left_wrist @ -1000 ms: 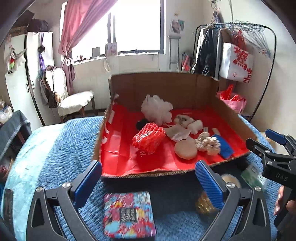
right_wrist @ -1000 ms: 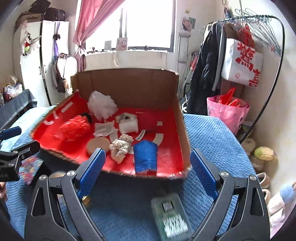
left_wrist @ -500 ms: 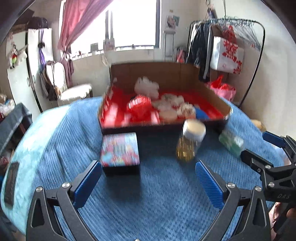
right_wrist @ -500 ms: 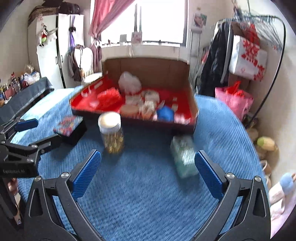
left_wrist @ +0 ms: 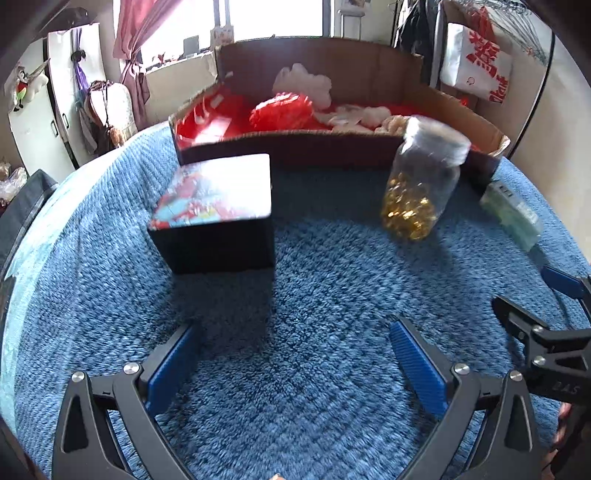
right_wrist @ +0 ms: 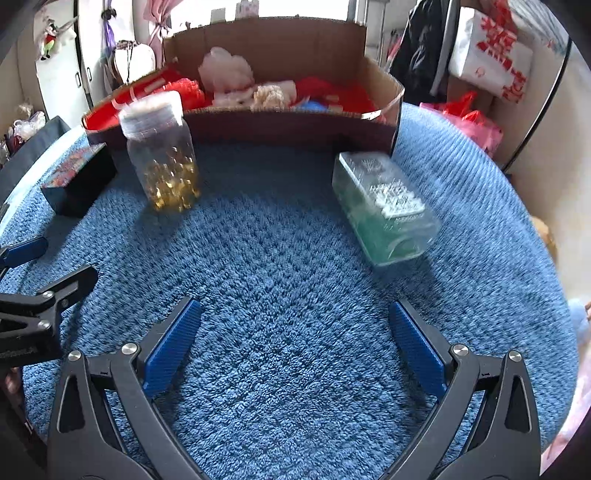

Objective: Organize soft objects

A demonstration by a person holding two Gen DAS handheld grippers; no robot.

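Our left gripper (left_wrist: 295,358) and right gripper (right_wrist: 295,343) both stand spread wide, holding nothing, over the blue knitted blanket (right_wrist: 295,258). Ahead of them stand a clear plastic jar of gold beads (right_wrist: 162,155) and a black box with a colourful lid (left_wrist: 218,206). Farthest ahead, the red-lined cardboard tray (right_wrist: 240,125) holds the soft objects (right_wrist: 225,70).

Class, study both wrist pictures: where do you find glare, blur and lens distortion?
Left wrist view: window blown out white, jar smeared by motion, blue blanket bulging barrel-like. Right wrist view: green-tinted clear box blurred, corners darkened.
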